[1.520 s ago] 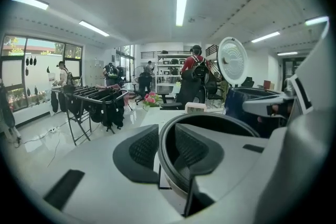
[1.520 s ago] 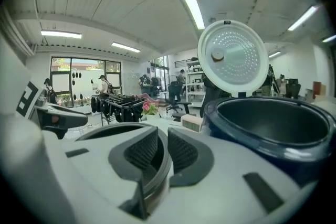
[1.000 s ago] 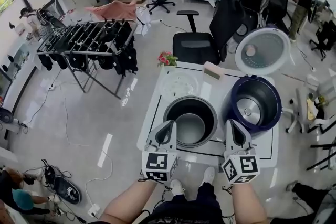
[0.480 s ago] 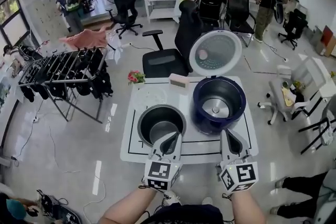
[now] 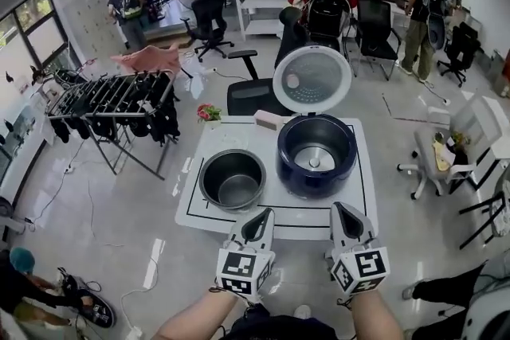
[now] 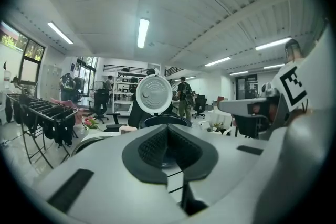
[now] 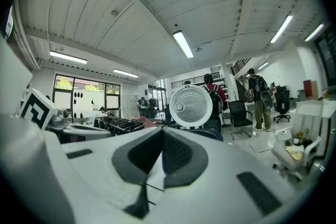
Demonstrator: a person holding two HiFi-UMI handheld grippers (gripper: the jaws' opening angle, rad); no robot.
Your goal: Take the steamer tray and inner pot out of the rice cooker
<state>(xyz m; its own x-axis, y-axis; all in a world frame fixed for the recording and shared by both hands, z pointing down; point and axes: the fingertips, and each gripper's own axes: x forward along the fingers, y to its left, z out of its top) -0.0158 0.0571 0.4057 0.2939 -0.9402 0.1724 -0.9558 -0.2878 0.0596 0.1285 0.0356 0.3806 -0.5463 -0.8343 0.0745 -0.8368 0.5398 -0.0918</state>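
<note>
Two hand-held grippers, one white table, one rice cooker set.

1. Left gripper: jaws pressed together, nothing between them. It is held off the near edge of the table, roughly in line with the inner pot and clear of it.
2. Right gripper: jaws pressed together, nothing between them. It is held off the same near edge, to the right of the left gripper, and touches nothing.
3. Inner pot: grey metal, upright and empty. It stands on the table's left half, just beside the rice cooker.
4. Rice cooker: dark blue body on the table's right half. The round white lid is swung up at the far side, and the cavity is open with the heating plate showing.
5. Small box: at the table's far edge.
6. Flowers: off the far left corner.
7. Drying rack: on the floor to the left, hung with dark clothes.
8. Office chair: black, behind the table.
9. People: several standing at the far shelves.
</note>
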